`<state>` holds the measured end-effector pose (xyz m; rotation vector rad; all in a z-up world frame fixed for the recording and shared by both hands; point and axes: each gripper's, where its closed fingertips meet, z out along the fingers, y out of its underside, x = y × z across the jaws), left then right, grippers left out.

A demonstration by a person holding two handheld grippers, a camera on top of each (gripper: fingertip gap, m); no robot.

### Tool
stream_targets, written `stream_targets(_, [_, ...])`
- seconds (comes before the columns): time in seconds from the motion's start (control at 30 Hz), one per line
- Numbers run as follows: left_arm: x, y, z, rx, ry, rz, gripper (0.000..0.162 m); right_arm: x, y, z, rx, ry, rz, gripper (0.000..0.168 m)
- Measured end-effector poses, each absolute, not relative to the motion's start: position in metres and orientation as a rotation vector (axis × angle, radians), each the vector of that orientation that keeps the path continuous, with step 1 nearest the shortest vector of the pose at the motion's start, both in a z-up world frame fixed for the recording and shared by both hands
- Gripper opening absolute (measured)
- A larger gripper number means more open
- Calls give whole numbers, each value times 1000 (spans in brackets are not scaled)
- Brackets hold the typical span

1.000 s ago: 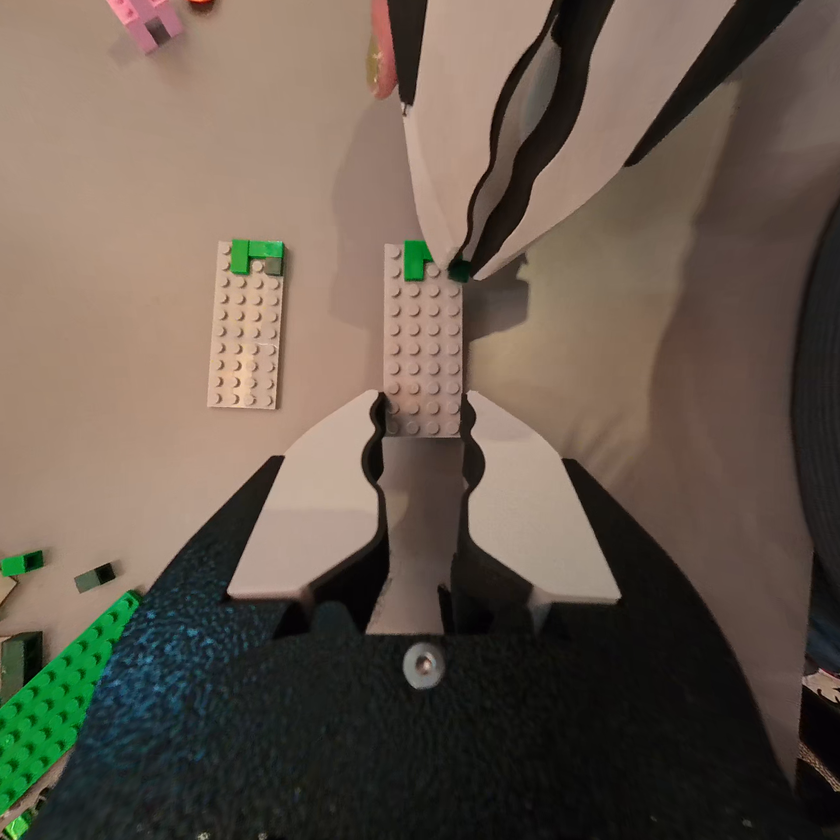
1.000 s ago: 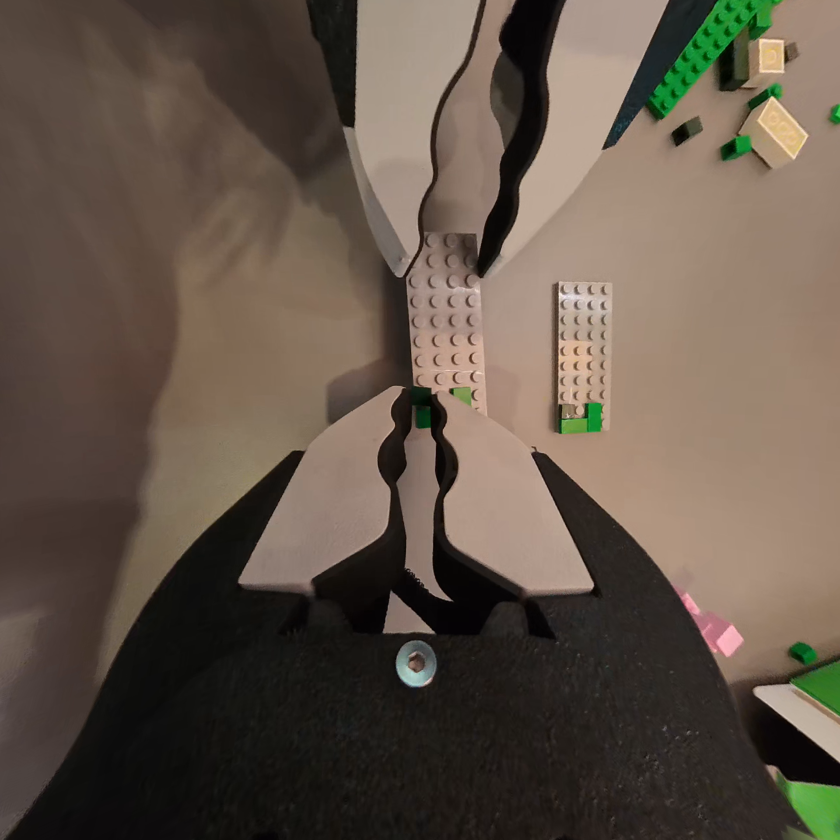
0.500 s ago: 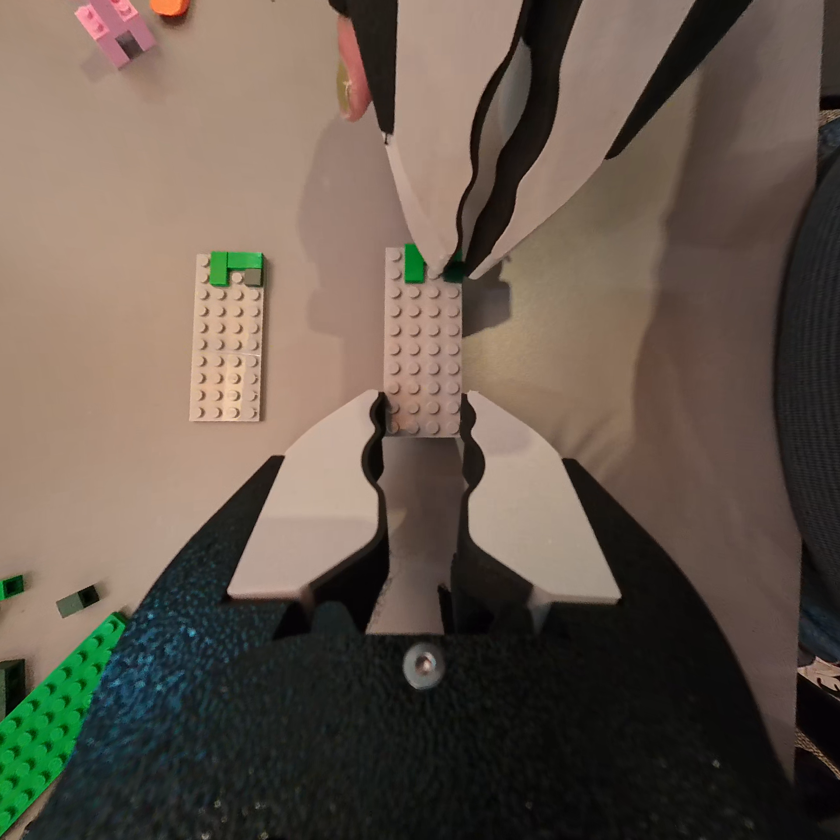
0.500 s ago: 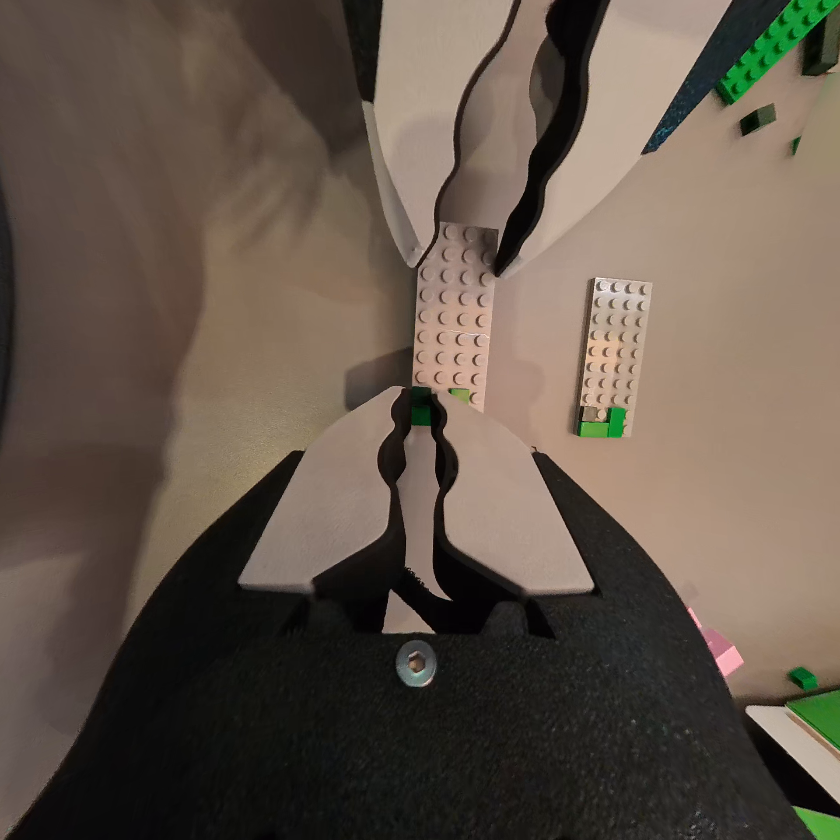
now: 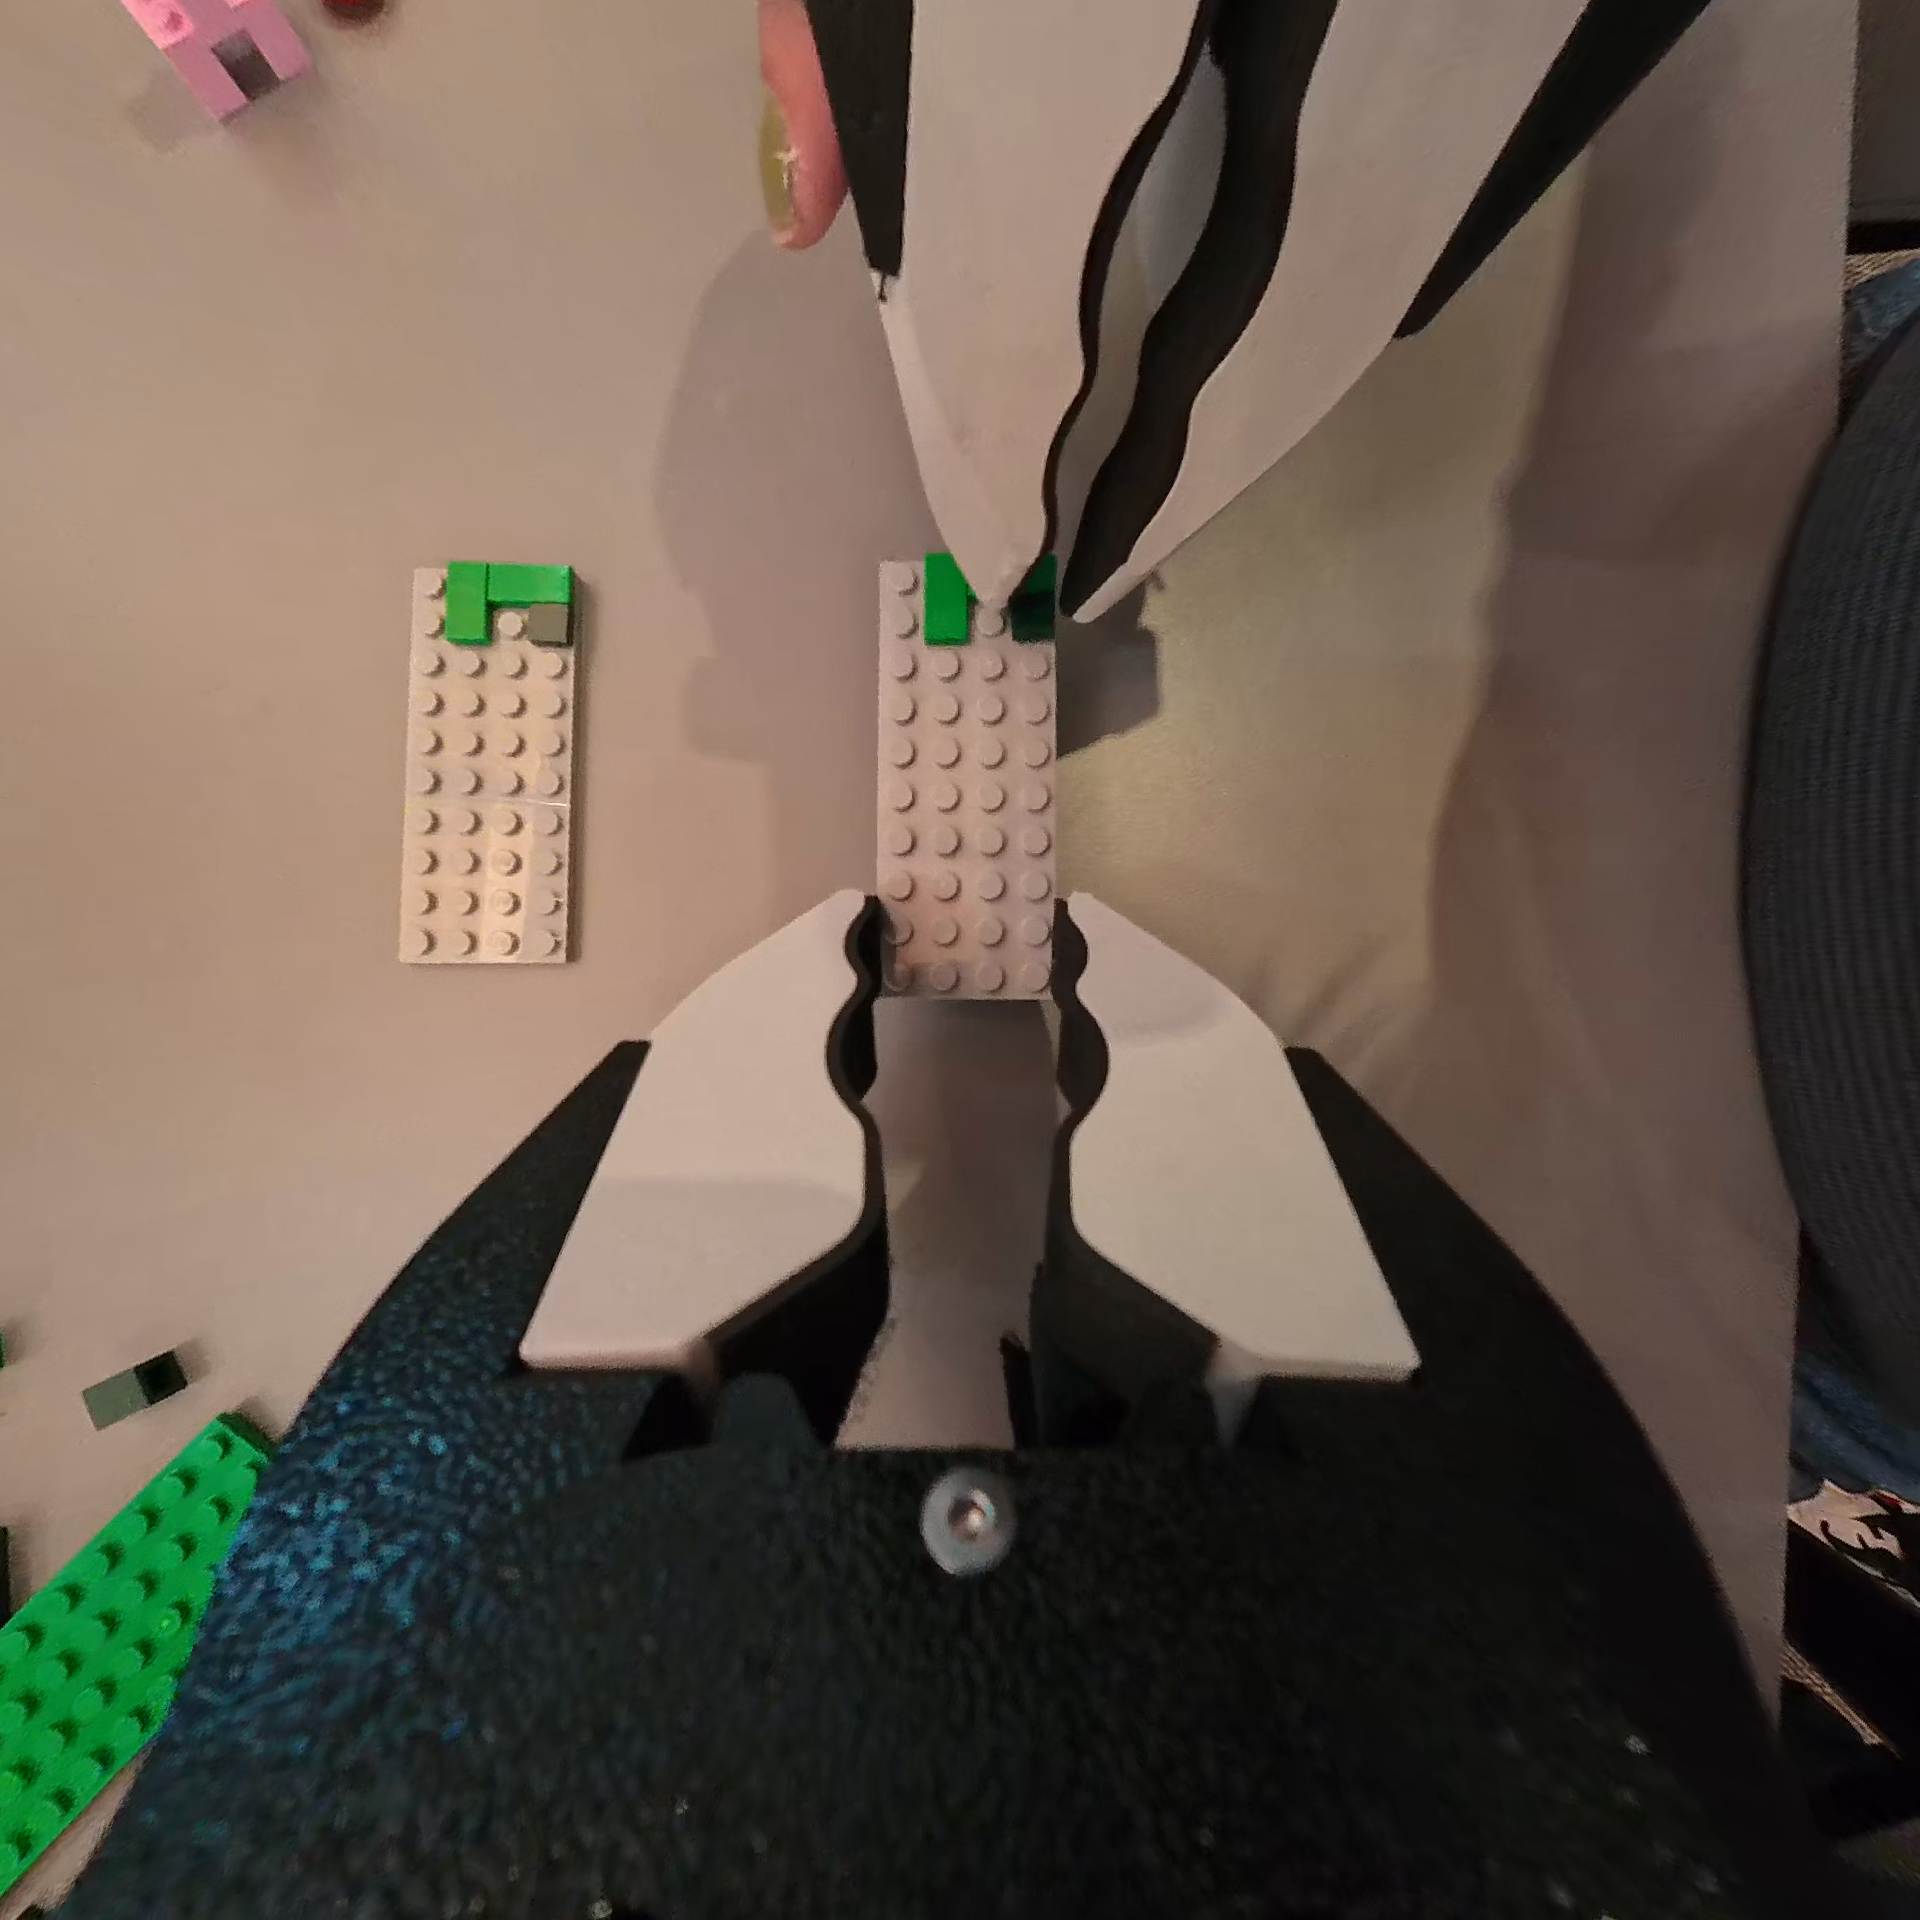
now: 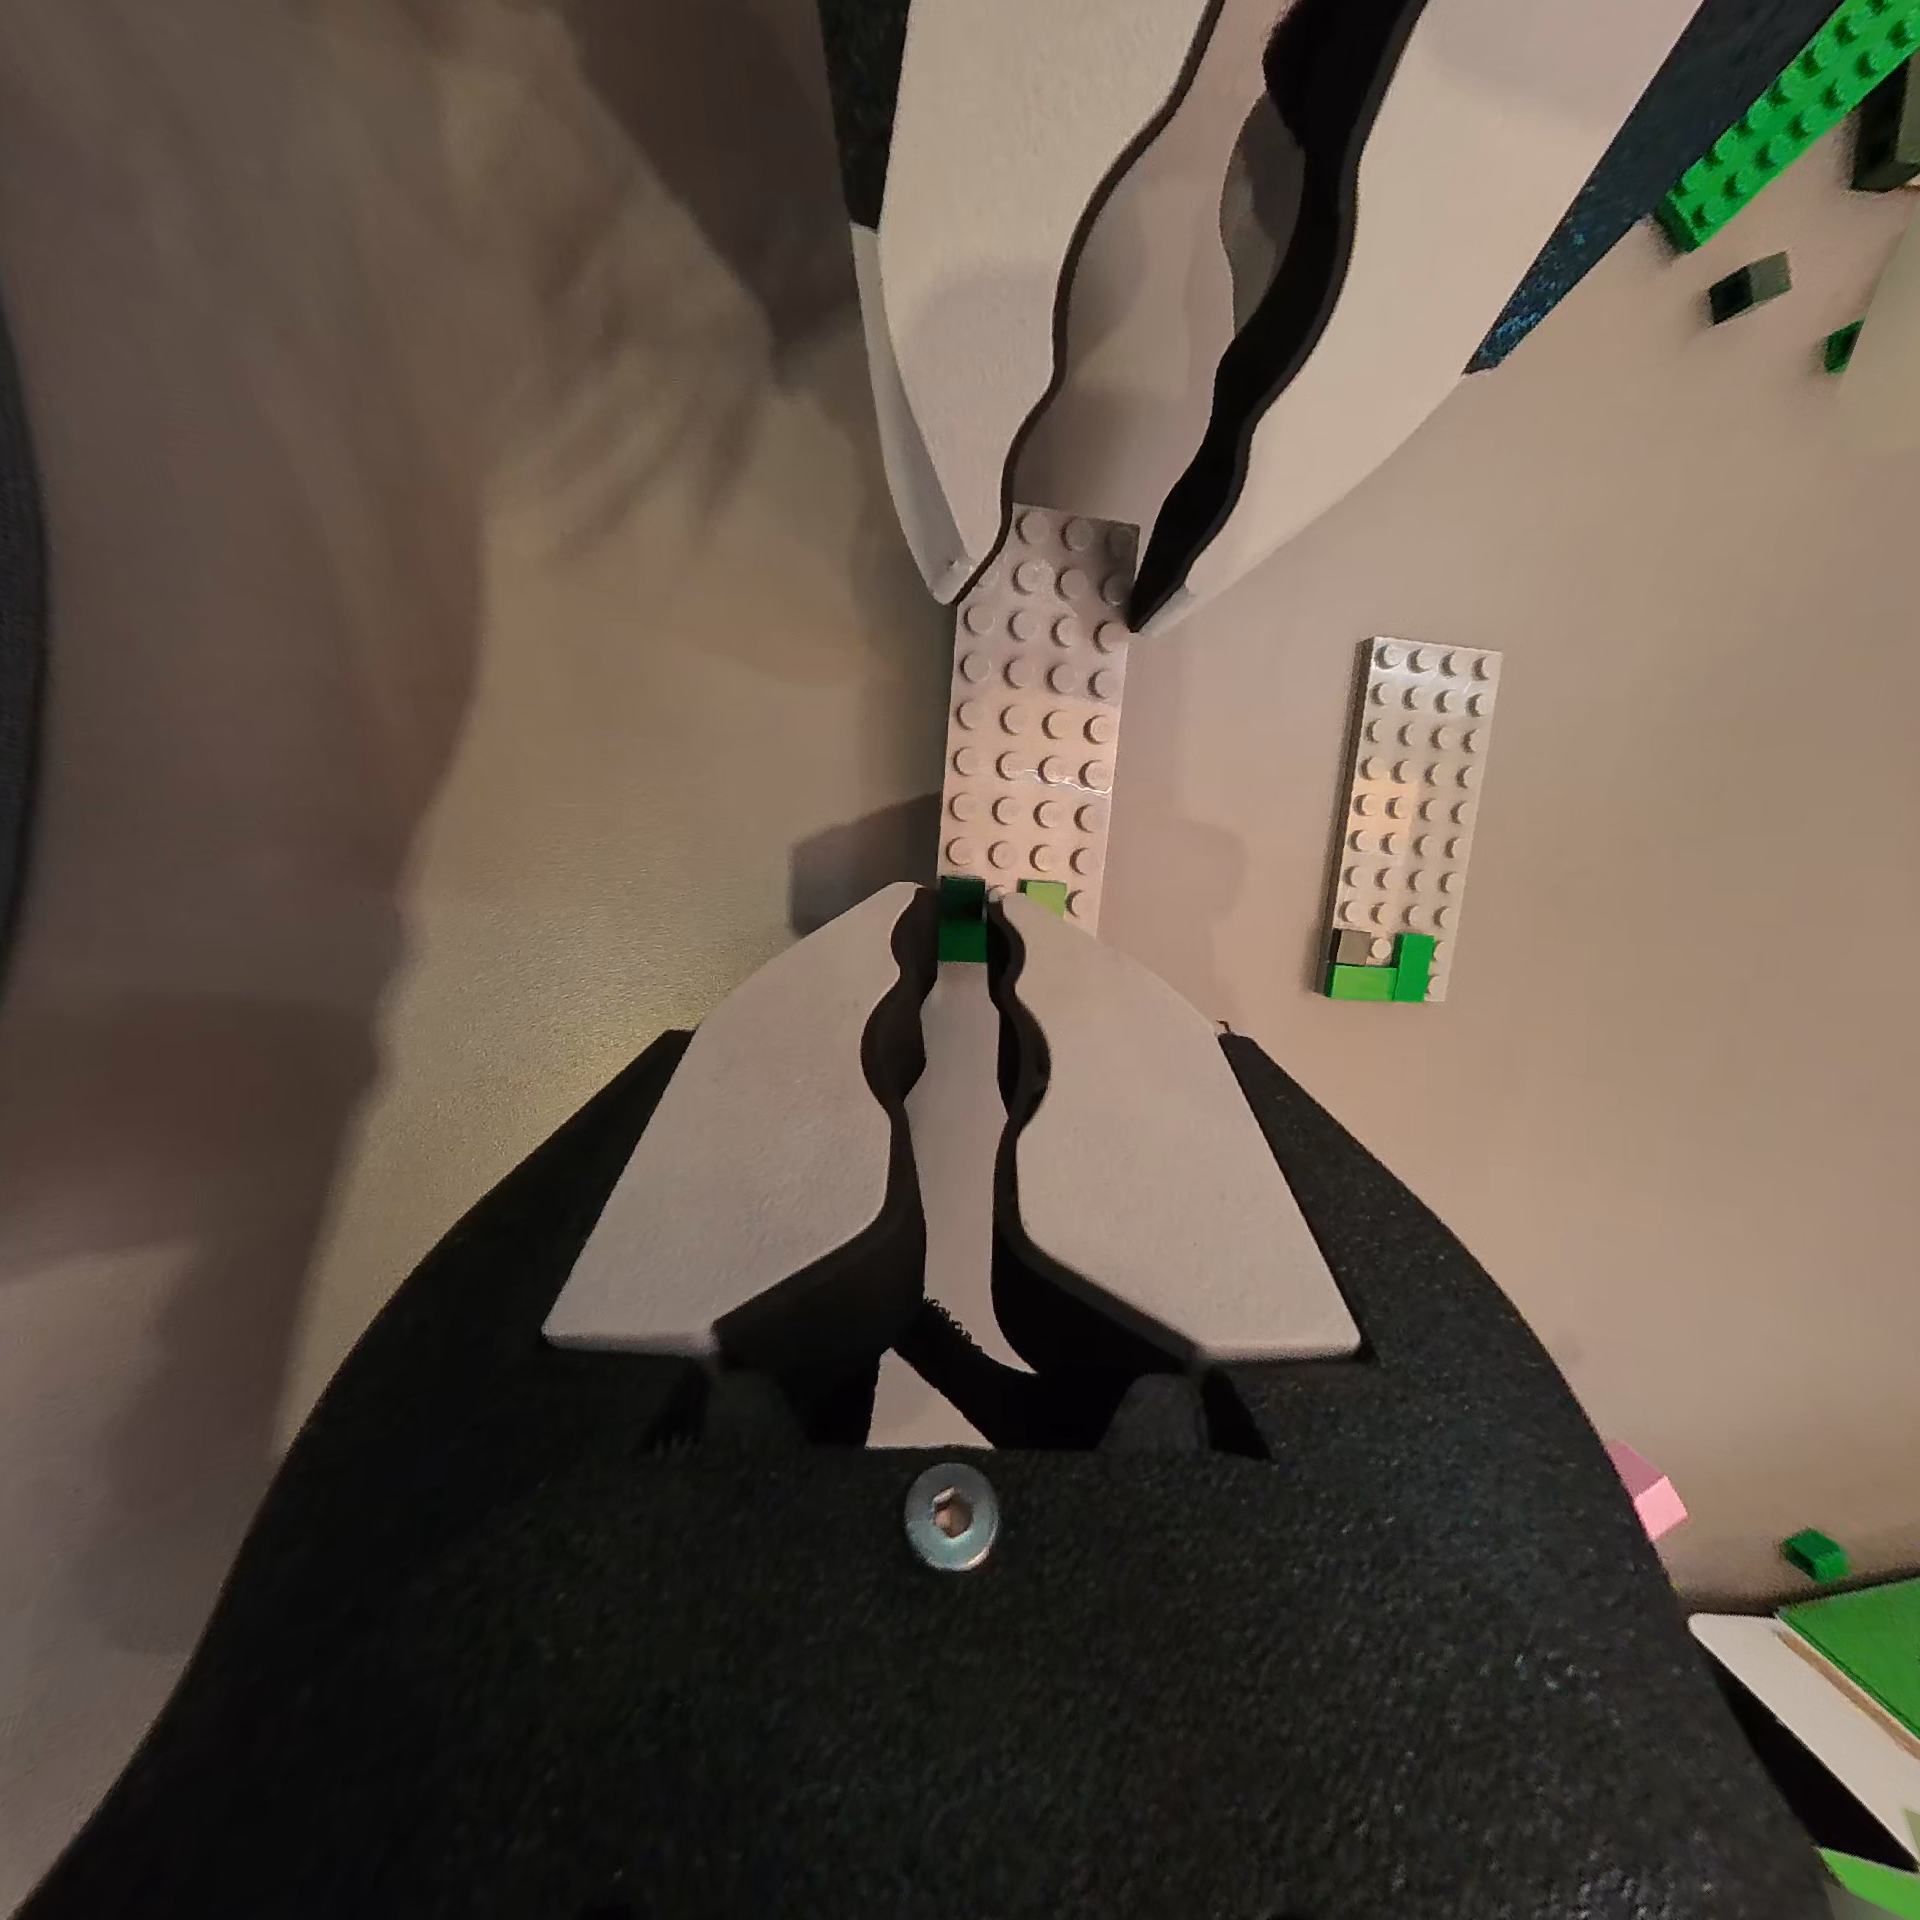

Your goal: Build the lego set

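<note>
Left gripper [image 5: 968, 940] clamps the near end of a grey plate [image 5: 966, 790] on the table [image 5: 260, 1091]. Right gripper [image 6: 961, 914], nearly closed, pinches a dark green brick [image 6: 961, 914] at the plate's far corner (beside a green tile [image 5: 943, 613]). A second plate [image 5: 490, 769] lies well apart, with bare table between.

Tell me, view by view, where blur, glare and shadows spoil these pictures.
Left wrist view: sharp at the held grey studded plate; the long bright green plate at the lower left corner is smeared; dark shadows fall left and right of the held plate. Right wrist view: the left half is blurred, shadowed table; glare whitens the studs of the held plate.
</note>
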<state>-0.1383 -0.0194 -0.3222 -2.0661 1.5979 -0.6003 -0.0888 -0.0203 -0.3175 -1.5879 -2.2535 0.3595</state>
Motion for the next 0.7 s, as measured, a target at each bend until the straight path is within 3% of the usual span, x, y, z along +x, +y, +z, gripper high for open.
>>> stream_targets(0.03, [-138,-19,-322,-2067,1597,-603,31,-89,-20,-318,-1588,-2253,357,9])
stream_targets(0.3, [-143,-7,-316,-2143,1421,-637,31,-97,-6,-303,-1474,-2087,290,21])
stream_targets(0.57, [-151,5,-304,-2184,1231,-719,31,-103,22,-291,-928,-1863,-321,35])
stream_targets(0.7, [-149,4,-303,-2178,1224,-744,31,-105,25,-292,-823,-1825,-446,24])
